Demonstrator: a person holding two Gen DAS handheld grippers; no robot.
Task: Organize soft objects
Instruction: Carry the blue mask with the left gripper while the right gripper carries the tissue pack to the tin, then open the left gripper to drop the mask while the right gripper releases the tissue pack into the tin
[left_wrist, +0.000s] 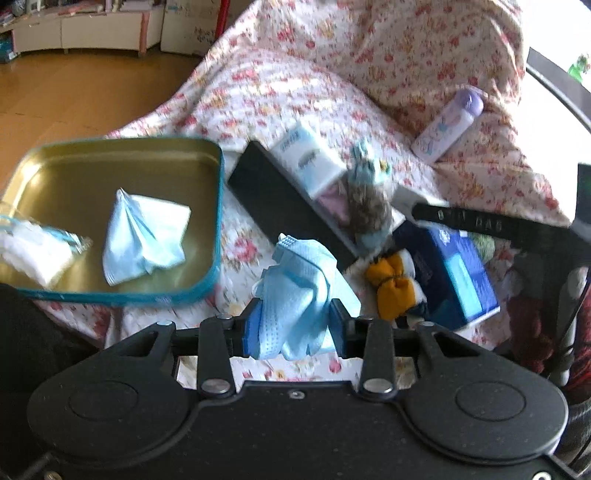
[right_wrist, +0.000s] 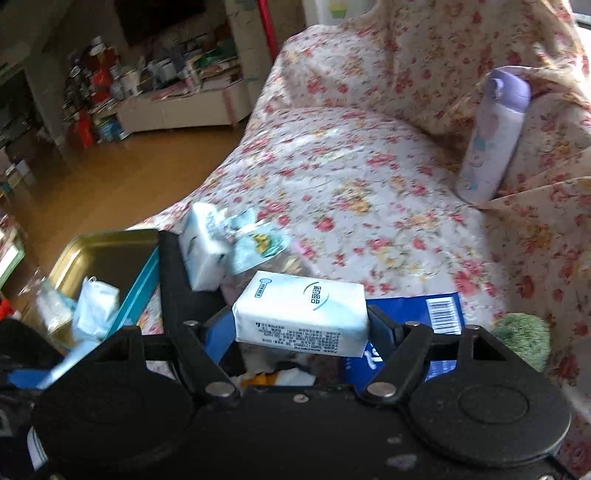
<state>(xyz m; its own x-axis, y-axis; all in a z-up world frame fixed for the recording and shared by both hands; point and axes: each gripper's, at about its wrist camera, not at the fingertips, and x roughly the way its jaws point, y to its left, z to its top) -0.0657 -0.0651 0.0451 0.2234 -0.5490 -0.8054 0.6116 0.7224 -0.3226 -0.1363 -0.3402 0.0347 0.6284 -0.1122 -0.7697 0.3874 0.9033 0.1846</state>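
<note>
Both wrist views look down close; both share the tin (left_wrist: 218, 206) (right_wrist: 144, 280).

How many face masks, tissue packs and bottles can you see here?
Face masks: 2, one in the left gripper, one in the tin
Tissue packs: 2, one in the right gripper, one on the sofa
Bottles: 1
Total: 5

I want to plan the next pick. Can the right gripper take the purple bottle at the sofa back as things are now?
Probably not yet. The right gripper is shut on a white tissue pack, so its jaws are full. The way over the floral cover to the purple bottle looks free.
</note>
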